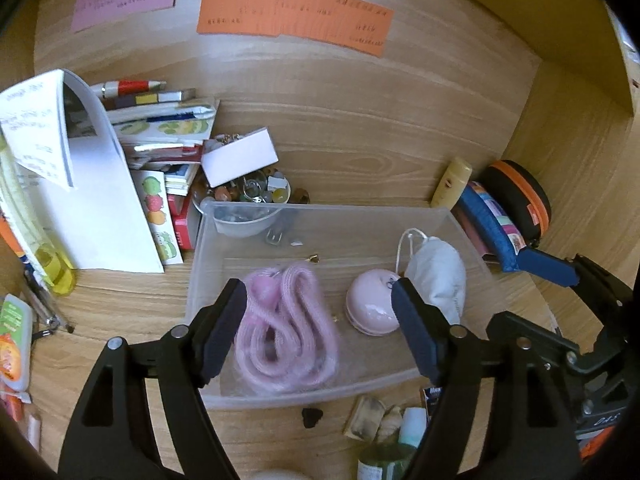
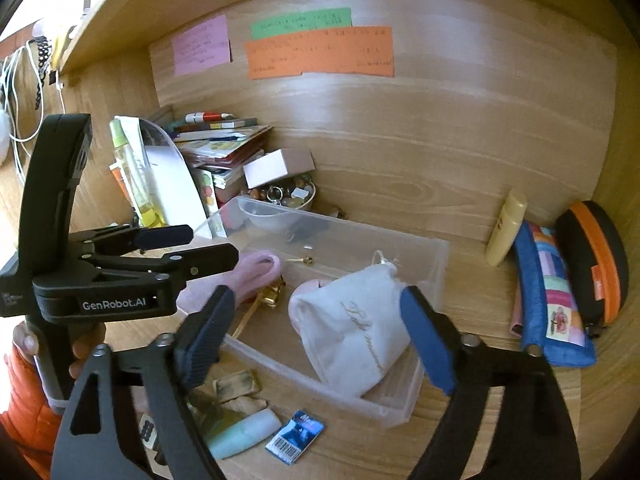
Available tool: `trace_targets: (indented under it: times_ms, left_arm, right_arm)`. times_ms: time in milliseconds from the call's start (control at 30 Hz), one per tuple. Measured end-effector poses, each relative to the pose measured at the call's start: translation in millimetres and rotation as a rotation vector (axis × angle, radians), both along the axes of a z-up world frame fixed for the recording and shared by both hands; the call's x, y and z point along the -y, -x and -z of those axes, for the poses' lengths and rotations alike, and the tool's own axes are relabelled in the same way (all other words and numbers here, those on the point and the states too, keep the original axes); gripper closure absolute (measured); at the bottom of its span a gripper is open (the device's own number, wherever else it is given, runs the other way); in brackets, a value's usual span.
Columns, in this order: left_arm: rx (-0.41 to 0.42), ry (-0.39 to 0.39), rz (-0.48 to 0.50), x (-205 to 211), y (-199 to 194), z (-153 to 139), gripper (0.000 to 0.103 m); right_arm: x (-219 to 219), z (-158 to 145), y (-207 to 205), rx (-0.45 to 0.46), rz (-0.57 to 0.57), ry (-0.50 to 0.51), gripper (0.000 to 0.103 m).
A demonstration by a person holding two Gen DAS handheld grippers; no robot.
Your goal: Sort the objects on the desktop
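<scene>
Gold script (image 2: 365,334) shows only rightward.

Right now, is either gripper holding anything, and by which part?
Nothing is held. The left gripper hangs open over the pink cord; the right gripper is open around the white pouch, not closed on it.

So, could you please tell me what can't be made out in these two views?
- Notes: writing too small and blurred, both views.
- Pink case: right view, mostly hidden behind the white pouch.
- Bowl: left view, contents too small to identify, partly under a white box.
- Bottle: left view, cut off by the bottom edge.
</scene>
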State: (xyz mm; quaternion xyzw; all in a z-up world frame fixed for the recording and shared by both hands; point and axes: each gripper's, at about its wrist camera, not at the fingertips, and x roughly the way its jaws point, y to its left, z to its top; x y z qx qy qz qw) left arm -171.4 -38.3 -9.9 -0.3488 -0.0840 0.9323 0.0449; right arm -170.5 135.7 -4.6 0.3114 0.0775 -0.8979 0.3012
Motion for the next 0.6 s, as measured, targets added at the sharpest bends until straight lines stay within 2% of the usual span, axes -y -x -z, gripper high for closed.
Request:
trace_targets:
  times_ms: [300, 467, 600]
  left_arm:
    - [-0.052, 0.012, -0.036, 2.4, -31.8, -14.8, 0.011]
    - [-0.063, 0.014, -0.054, 8.3, -49.0, -16.3, 0.009]
    - [-0.038, 0.022, -0.069, 15.0, -62.6, -11.4, 0.007]
  right_arm:
    - [-14.3, -8.6, -22.1, -0.025, 0.028, 0.01, 0.016]
    - [-24.8, -9.6, -29.7, -0.018, 0.055, 0.028, 0.014]
    - [-32.8, -5.4, -36.8, -0.006, 0.066, 0.039, 0.009]
